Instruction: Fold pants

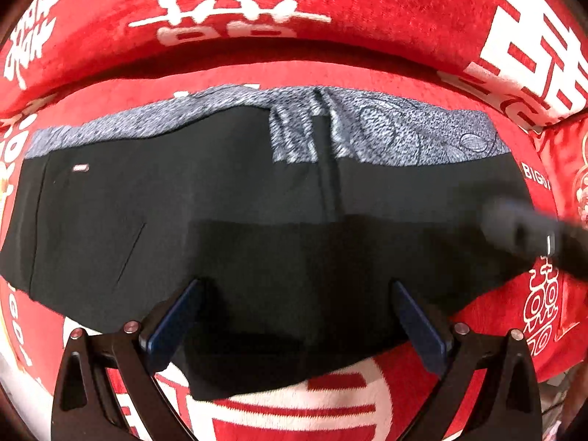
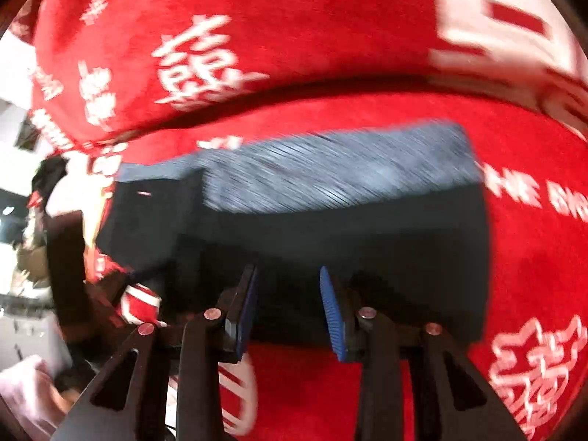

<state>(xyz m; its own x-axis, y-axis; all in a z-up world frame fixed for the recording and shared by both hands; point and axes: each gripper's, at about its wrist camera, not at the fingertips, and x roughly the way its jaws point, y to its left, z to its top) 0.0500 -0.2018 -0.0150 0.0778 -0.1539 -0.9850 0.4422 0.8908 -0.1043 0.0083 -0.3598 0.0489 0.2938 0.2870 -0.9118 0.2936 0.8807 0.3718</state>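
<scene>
The black pants (image 1: 239, 198) lie folded flat on a red blanket (image 1: 386, 11), with their grey patterned waistband lining (image 1: 386, 136) showing along the far edge. A doubled layer of black cloth lies nearest the camera. My left gripper (image 1: 297, 283) points straight down over that near layer, its blue pads (image 1: 172, 327) wide apart and nothing pinched. A dark blur at the right is my right gripper (image 1: 522, 231), over the pants' right end. In the right wrist view the right gripper (image 2: 288, 270) hangs over the pants (image 2: 404, 250) with a clear gap between its pads.
The blanket (image 2: 294, 55), red with white characters, covers the whole surface and rises in a thick fold behind the pants. A dark blurred shape (image 2: 62, 257) and a pale room show at the left edge of the right wrist view.
</scene>
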